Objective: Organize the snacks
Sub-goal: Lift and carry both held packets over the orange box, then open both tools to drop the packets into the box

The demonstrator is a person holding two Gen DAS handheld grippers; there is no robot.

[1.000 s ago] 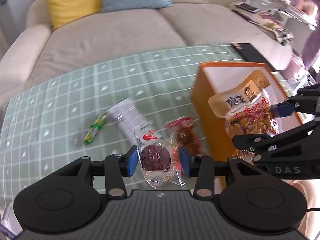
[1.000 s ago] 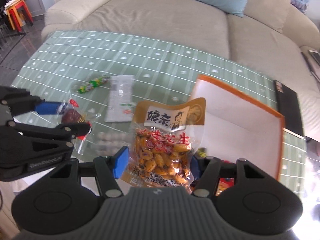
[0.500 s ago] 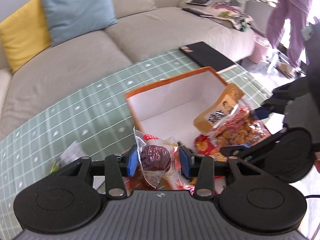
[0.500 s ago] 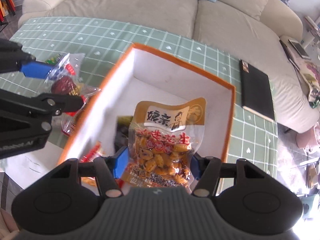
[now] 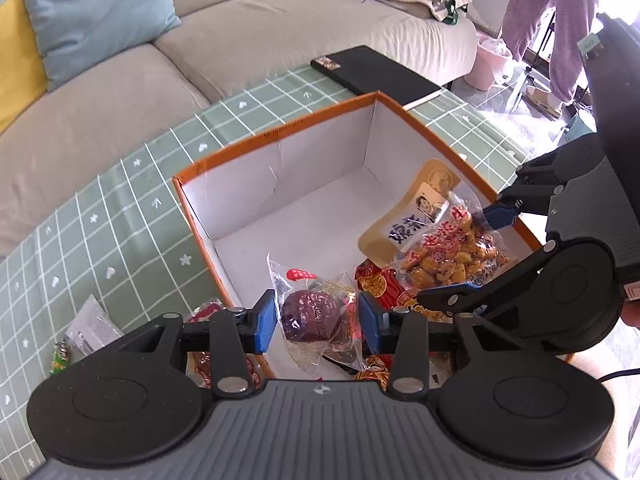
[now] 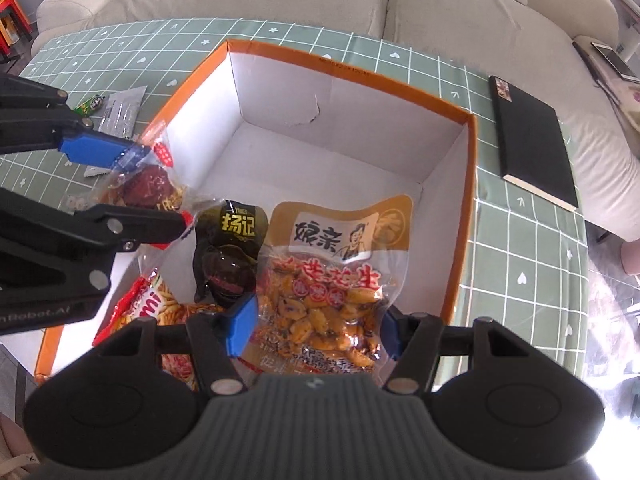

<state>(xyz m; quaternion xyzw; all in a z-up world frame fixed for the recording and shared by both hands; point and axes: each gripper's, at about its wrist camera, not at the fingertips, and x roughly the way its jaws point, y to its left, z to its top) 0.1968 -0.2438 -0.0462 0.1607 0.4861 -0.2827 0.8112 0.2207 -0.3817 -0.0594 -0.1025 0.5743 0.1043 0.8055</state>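
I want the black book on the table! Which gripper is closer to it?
Right. The right gripper, holding the peanut bag, hangs over the side of the orange box toward the flat black notebook. The left gripper is at the opposite side.

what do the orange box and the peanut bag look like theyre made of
Orange-rimmed open box: looks like cardboard, matte white inside, with creases and a small tear in the far wall. Tan-topped peanut bag, held in the right gripper: seems thin glossy plastic film, its clear lower half showing the nuts, with glare and wrinkles.
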